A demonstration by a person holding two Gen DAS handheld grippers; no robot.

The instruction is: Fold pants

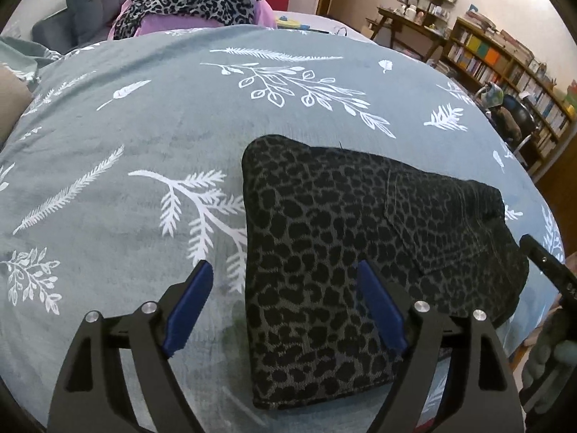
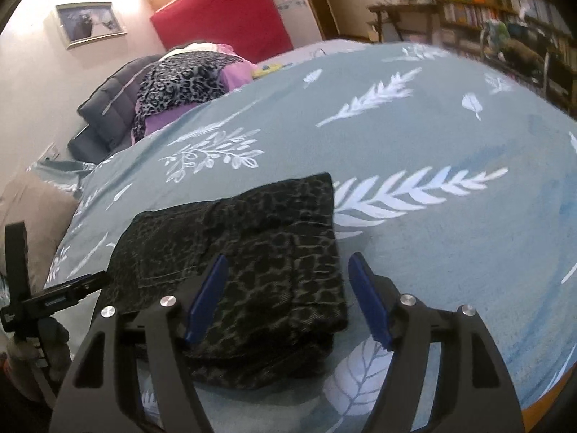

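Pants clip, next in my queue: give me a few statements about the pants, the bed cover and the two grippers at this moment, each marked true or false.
1. The pants lie folded into a compact stack on the bed cover. True.
2. The left gripper is clamped on a pant leg. False: its jaws stand apart and pinch nothing.
3. The bed cover is grey-green with white leaf prints. True.
4. The right gripper is lifting the pants off the bed. False: its jaws are open and the pants rest flat on the cover.
5. The pants are plain blue denim. False: they carry a dark leopard pattern.
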